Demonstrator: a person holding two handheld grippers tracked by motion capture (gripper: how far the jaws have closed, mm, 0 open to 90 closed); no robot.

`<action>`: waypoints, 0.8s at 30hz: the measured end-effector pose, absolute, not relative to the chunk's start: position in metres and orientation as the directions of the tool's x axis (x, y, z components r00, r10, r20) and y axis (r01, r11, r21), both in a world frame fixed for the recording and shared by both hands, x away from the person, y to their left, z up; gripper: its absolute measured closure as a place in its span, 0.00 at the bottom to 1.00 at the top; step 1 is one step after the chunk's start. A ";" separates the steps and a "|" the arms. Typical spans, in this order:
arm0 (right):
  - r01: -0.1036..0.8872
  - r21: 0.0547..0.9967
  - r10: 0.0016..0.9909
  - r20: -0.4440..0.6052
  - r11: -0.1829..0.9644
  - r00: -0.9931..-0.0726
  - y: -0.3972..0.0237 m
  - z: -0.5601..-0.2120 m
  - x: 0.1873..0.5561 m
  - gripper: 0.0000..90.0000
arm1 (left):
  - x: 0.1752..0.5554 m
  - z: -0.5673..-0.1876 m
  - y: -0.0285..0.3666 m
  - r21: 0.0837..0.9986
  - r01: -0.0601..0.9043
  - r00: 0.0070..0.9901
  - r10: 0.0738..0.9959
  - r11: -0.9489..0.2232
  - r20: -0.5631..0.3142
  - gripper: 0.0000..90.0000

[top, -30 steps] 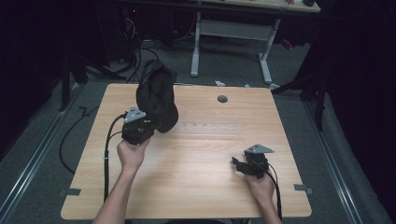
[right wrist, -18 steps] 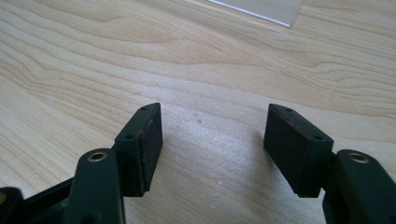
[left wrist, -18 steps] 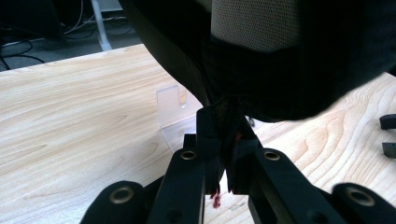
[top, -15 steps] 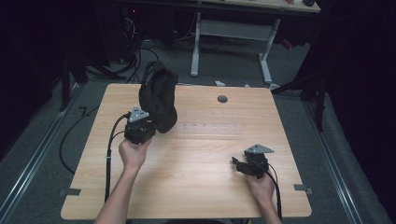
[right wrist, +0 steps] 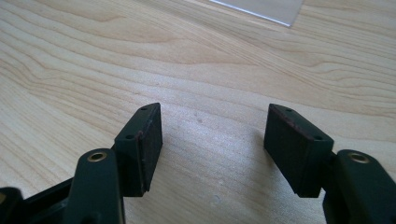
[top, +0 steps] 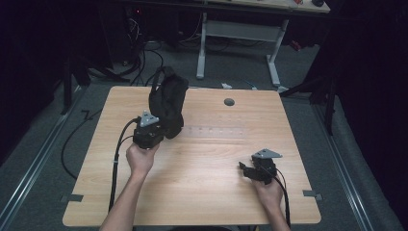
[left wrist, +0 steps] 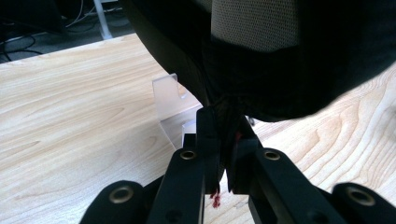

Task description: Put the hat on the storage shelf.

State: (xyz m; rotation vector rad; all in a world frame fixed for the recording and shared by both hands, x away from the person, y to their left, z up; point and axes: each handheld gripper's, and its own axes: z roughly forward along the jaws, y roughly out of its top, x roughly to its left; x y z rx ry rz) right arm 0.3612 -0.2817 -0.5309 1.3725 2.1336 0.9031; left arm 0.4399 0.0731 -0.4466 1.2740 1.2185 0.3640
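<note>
The wooden table [top: 207,192] is the biggest thing here, pale with a wavy grain and a small round hole [top: 229,102] near its far edge. Two bare forearms come in from the near side. The left hand [top: 140,159] reaches toward the table's left middle with its wrist raised, and the right hand [top: 267,193] rests low near the right front corner.

A black bag [top: 166,103] stands lifted above the left part of the table, soft, dark fabric with a patch of grey mesh [left wrist: 254,23]; it is probably a small backpack, though the dim light hides its outline. Under it sits a clear plastic stand [left wrist: 170,100], a bent, frosted sheet.

The left gripper [left wrist: 223,135] is pinched tight on a gathered fold at the bag's lower edge, holding it up. The right gripper [right wrist: 212,140] has its flat, dark pads wide apart over bare wood, holding nothing
</note>
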 end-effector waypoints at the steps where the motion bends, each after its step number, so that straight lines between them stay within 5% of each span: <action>1: 0.622 0.726 0.913 -0.019 0.293 -0.407 -0.282 -0.531 0.361 0.42 | 0.440 -0.448 0.073 0.857 0.393 0.387 0.785 0.334 -0.484 0.95; 18: 0.620 0.727 0.912 -0.022 0.296 -0.410 -0.282 -0.531 0.361 0.41 | 0.440 -0.458 0.070 0.846 0.416 0.391 0.774 0.334 -0.498 0.93; 24: 0.621 0.726 0.912 -0.020 0.295 -0.410 -0.282 -0.531 0.361 0.41 | 0.440 -0.457 0.071 0.846 0.415 0.385 0.778 0.336 -0.497 0.83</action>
